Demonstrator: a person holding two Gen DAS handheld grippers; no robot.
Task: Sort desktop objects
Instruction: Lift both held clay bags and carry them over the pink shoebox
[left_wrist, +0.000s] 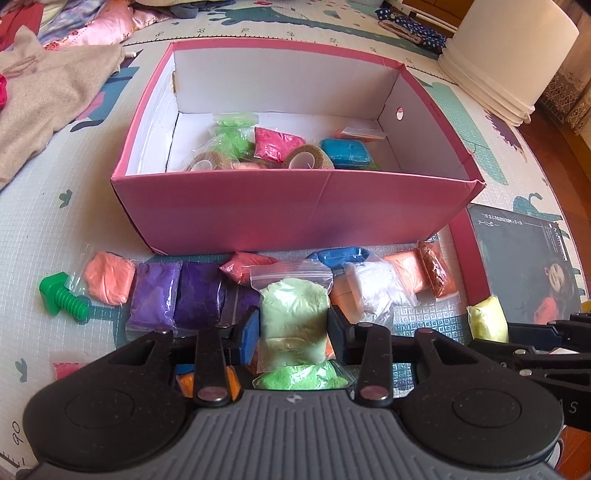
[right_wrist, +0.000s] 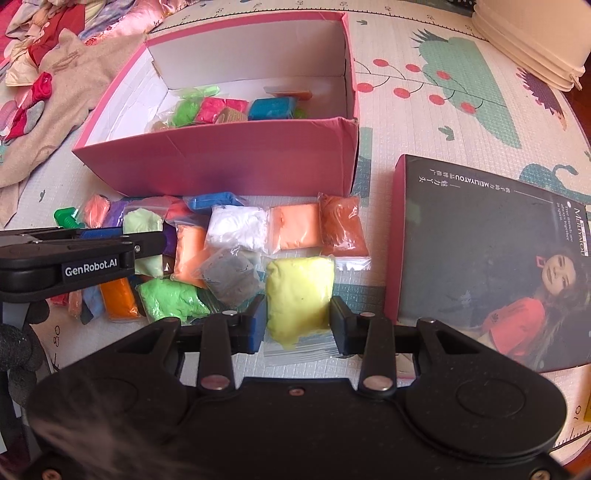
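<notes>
Pale green clay bag (left_wrist: 293, 314) clamped upright between left tongs (left_wrist: 293, 325), above the loose bags on the play mat (left_wrist: 33, 236). Yellow clay bag (right_wrist: 300, 295) flat on the mat, flanked by right tongs (right_wrist: 298, 321), seemingly pinched. Beyond, pink box (left_wrist: 288, 210) holding sorted bags; box lid (right_wrist: 491, 258) at right.

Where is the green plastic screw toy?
The green plastic toy bolt lies on the play mat at the far left of the left wrist view, in front of the pink cardboard box, touching the bagged peach clay.
</notes>
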